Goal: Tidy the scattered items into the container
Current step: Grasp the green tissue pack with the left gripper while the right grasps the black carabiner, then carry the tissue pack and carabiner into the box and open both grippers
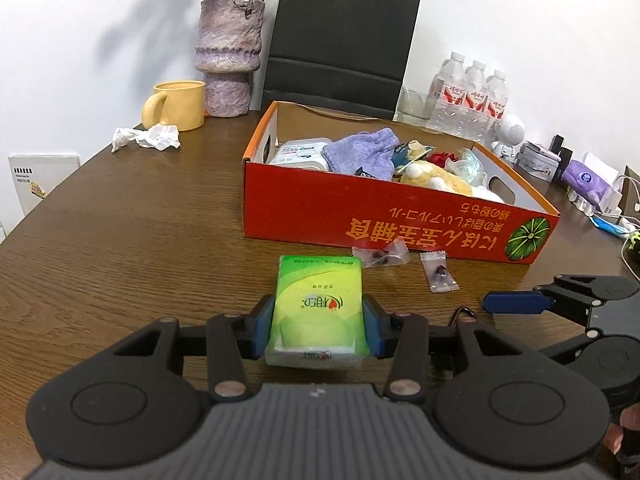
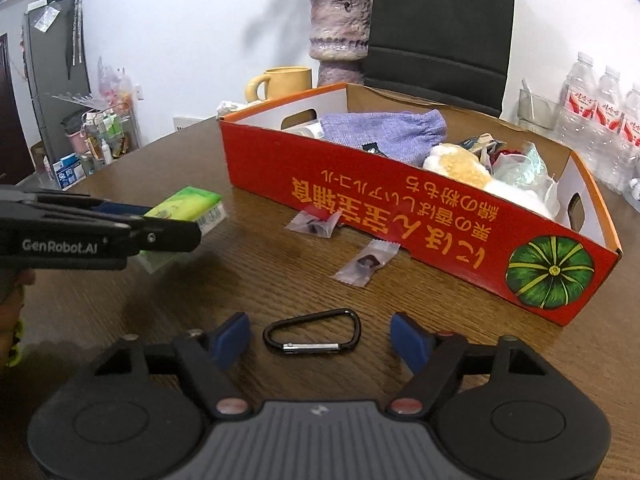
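Far left on the brown wood tabletop (image 1: 120,220): crumpled white tissue (image 1: 146,138) just in front of a yellow mug (image 1: 176,106), with a purple textured vase (image 1: 228,56) of flowers beside it against the wall.

Left gripper (image 1: 319,326) clamped on a green tissue pack (image 1: 318,308), blue fingers (image 1: 262,326) pressing both long sides, pack held off the tabletop and short of the box. Same pack seen from the right wrist view at the left edge, gripped and tilted (image 2: 184,210).

Centre: red cardboard box (image 1: 360,216), printed in yellow and with a green pumpkin picture, open on top. Inside, left to right: white wipes pack (image 1: 300,154), purple knitted cloth (image 1: 364,152), cream plush toy (image 1: 436,178), crinkled clear wrapping (image 1: 468,164). Black paper bag (image 1: 344,36) standing behind the box.

Just in front of the box wall, two small clear sachets with dark contents: one touching the wall (image 2: 314,224), the other slightly nearer and to the right (image 2: 366,264).

Nearer still, black carabiner (image 2: 312,332) flat on the tabletop, lying between the blue fingers (image 2: 412,340) of the right gripper (image 2: 320,338). Fingers apart, a gap on each side of the carabiner, no contact.

Far right along the wall: shrink-wrapped water bottles (image 1: 472,96), small white figure (image 1: 510,136), purple packet (image 1: 586,178), white cables (image 1: 628,200).
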### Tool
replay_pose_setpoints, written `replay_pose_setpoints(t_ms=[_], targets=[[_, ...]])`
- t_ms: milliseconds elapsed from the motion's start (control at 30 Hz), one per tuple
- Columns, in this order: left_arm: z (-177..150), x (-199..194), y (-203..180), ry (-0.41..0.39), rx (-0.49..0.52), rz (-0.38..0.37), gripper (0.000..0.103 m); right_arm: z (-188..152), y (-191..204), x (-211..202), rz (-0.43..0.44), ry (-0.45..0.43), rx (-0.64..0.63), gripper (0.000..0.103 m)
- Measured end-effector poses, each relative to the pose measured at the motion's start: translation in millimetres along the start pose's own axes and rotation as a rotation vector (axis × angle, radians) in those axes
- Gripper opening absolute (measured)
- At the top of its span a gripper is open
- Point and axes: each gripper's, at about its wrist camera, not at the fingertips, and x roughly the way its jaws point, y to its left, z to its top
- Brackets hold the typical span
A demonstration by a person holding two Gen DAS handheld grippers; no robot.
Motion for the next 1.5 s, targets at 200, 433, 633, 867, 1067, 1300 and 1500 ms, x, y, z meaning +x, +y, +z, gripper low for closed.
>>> replay_pose_setpoints(t_ms=[200, 433, 633, 867, 1067, 1300, 1500], targets=[[-1.3, -1.5, 2.4, 0.002, -0.008, -0.001, 0.046, 3.6, 0.7, -2.1, 0.022, 0.005, -0.032, 0.053], [-2.5, -4.5, 3.7, -0.001, -0.012, 0.001, 0.046, 1.3, -0.1, -4.1, 0.002, -0.001, -0.007, 0.053], [-2.9, -7.8, 1.3, -0.004, -0.007, -0.004, 0.046, 0.8, -3.3, -13.4, -0.024, -0.022, 0.02, 0.053], [-1.2, -15.4, -6.3, -0.019, -0.001, -0.022, 0.046, 2.7, -16.1, -39.7, -0.111, -0.085, 0.104, 0.053], [14.8, -27.4, -15.4, -0.082, 0.026, -0.033, 0.046, 18.1, -24.9, -70.1, -0.173, -0.171, 0.108, 0.053], [66.0, -26.6, -21.9, -0.15, 0.054, -0.074, 0.046, 60.2, -43.7, -79.6, -0.209, -0.247, 0.072, 0.053], [129.0, 2.1, -35.5, -0.173, 0.097, -0.06, 0.046, 121.2, -74.2, -53.1, -0.221, -0.238, 0.084, 0.053]])
